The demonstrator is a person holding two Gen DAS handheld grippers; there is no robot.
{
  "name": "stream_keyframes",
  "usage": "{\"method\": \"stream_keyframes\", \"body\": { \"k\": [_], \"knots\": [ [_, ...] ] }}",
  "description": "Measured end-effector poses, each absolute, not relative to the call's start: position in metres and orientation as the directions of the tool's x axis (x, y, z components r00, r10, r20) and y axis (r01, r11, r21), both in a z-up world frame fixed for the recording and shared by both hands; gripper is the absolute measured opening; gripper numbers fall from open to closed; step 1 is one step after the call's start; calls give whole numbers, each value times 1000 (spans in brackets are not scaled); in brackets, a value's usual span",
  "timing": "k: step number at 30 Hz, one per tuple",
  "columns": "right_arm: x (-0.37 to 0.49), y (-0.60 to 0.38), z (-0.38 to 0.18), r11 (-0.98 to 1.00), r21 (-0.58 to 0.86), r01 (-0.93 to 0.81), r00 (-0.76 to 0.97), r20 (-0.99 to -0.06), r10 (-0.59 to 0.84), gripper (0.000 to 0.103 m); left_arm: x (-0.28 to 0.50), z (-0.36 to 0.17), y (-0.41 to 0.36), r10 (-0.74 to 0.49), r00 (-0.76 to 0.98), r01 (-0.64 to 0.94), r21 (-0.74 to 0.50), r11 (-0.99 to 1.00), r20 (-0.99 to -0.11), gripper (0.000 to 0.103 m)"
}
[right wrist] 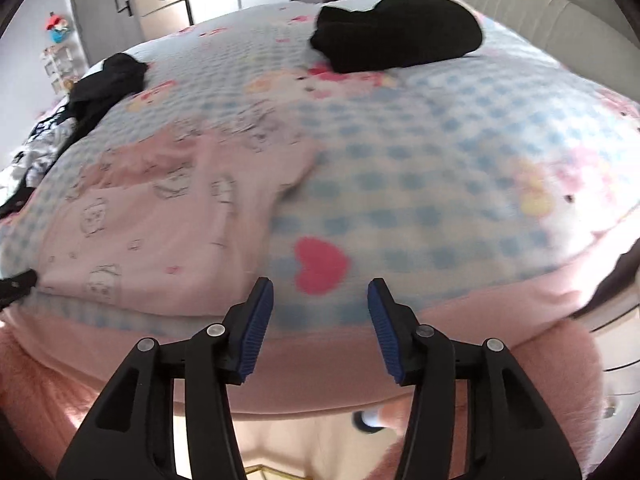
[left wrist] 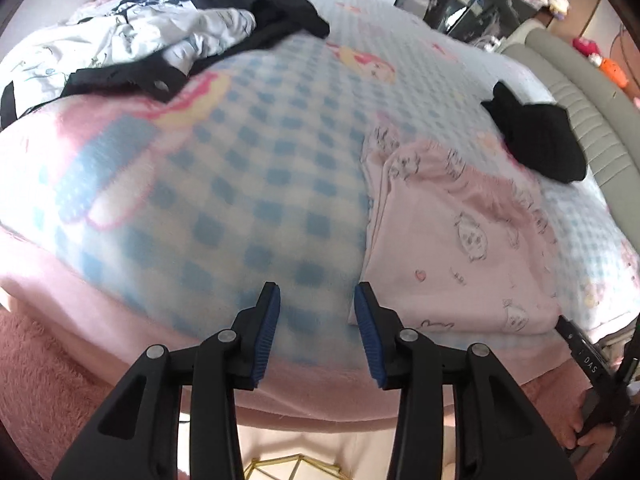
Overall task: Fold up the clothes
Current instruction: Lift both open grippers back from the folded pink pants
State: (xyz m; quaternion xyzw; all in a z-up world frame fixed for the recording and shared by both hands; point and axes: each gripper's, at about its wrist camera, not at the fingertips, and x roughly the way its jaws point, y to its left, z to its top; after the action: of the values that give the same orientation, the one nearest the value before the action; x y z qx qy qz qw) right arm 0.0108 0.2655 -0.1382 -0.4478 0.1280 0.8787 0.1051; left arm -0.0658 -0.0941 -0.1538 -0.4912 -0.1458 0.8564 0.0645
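Both the left claw [left wrist: 317, 328] and right claw [right wrist: 320, 326] are hanging wide and empty over the blue-checked cartoon bed blanket [left wrist: 248, 168], beside a folded pink printed garment [left wrist: 452, 248], a folded black garment [right wrist: 396, 36] and a rumpled black-and-white clothes heap [left wrist: 168, 36].

We are in a home bedroom. A bed [left wrist: 248, 128] fills both views, spread with a blue-checked cartoon blanket [right wrist: 420, 184] and backed by a padded headboard [right wrist: 520, 4]. Loose clothes [left wrist: 160, 36] lie heaped on it, a grey door [right wrist: 104, 12] stands beyond, and plush toys [left wrist: 560, 4] sit on cluttered shelves.
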Motion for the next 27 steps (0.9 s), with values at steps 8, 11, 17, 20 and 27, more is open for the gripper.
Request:
{"method": "stream_keyframes", "body": {
  "k": [8, 11, 17, 20, 27],
  "knots": [
    [-3, 258, -132, -964, 145, -225, -594, -804, 18, 50, -71, -140, -47, 364, -513, -131, -348, -928, -777, 40],
    [-15, 250, -139, -976, 110, -190, -571, -821, 18, 50, -73, -140, -20, 339, -502, -183, -286, -941, -796, 40],
    [-18, 251, -155, -978, 77, -195, -545, -837, 42, 50, -81, -166, -13, 284, -438, -164, -235, -958, -853, 40],
    [-22, 251, -151, -981, 98, -169, -567, -824, 15, 50, -81, -162, -11, 278, -444, -170, -225, -960, -852, 40],
    [-39, 245, -146, -987, 49, -155, -574, -817, 50, 49, -89, -136, 35, 375, -478, -312, -246, -918, -794, 40]
  ]
}}
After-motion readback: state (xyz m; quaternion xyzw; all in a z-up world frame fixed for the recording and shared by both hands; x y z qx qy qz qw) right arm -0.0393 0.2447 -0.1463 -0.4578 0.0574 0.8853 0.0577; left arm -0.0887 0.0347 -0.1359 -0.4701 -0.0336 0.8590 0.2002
